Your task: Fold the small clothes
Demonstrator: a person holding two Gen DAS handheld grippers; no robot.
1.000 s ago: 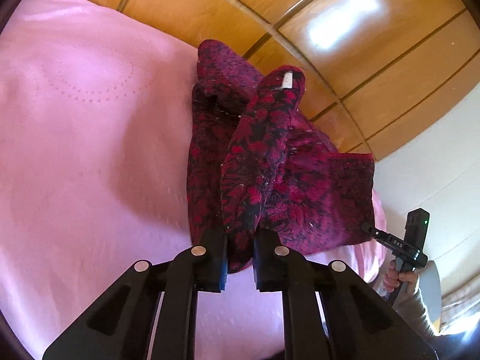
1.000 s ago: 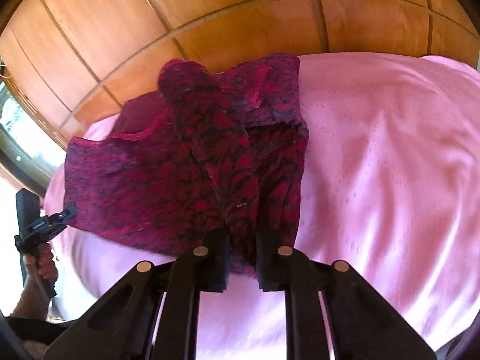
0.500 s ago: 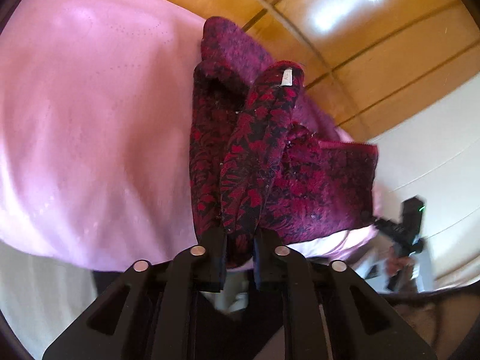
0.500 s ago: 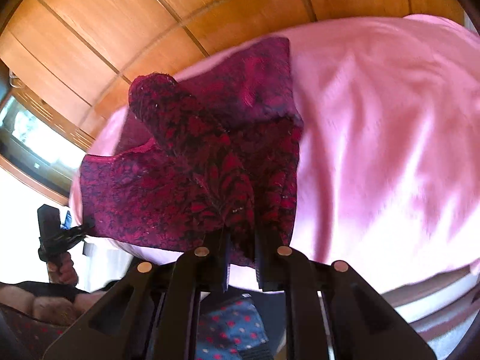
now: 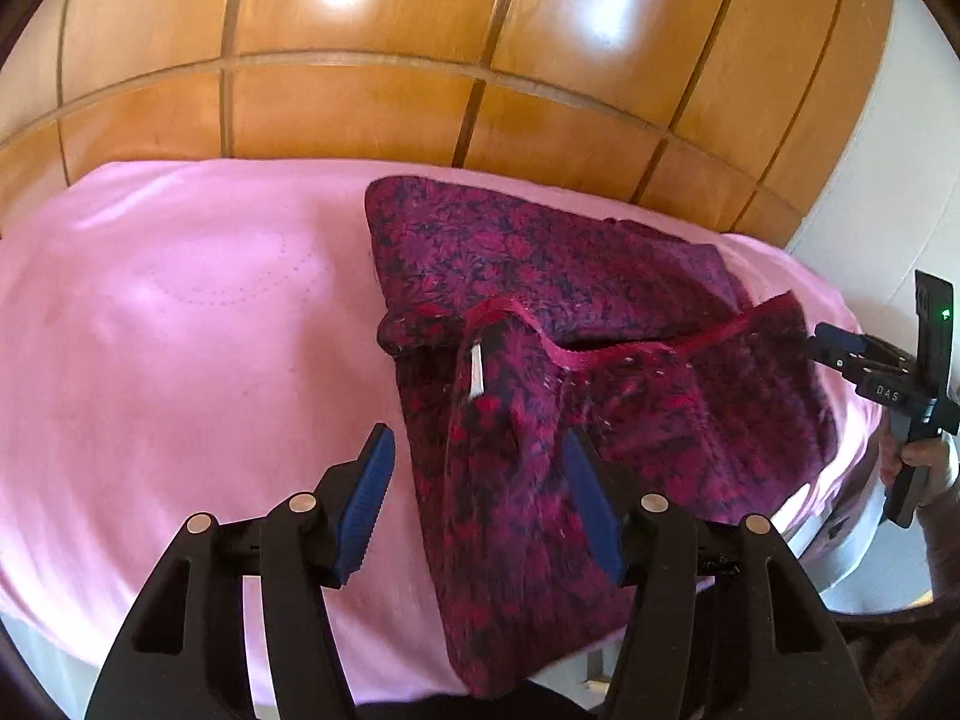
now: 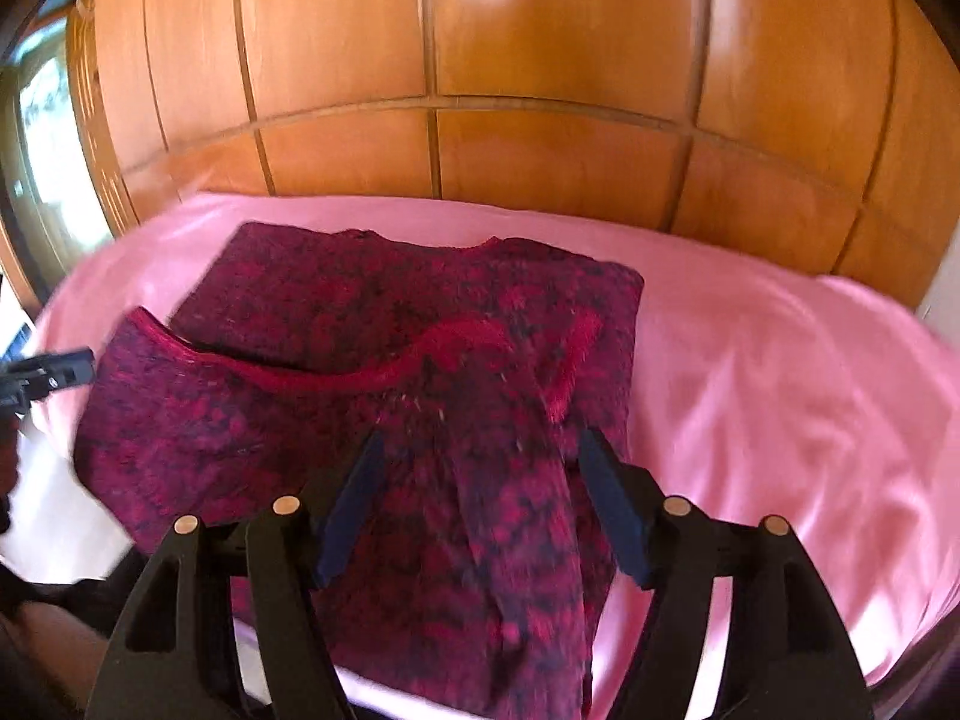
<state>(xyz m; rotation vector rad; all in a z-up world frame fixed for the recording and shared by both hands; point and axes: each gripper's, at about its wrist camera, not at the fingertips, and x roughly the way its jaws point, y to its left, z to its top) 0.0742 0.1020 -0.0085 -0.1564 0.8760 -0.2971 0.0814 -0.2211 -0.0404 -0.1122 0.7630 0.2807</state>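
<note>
Now | both hand-held grippers (image 5: pixel 477 507) (image 6: pixel 480 501) just opened (garment (image 5: pixel 570 372) unpinched between) | pink sheet (image 5: pixel 180 360) | wooden panelling (image 6: pixel 540 150) behind

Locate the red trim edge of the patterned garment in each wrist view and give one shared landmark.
Left wrist: the red trim edge runs right of centre, above the open jaws.
Right wrist: it curves left of centre, above the open jaws.
Shared landmark: wooden panel wall behind the pink sheet.
</note>
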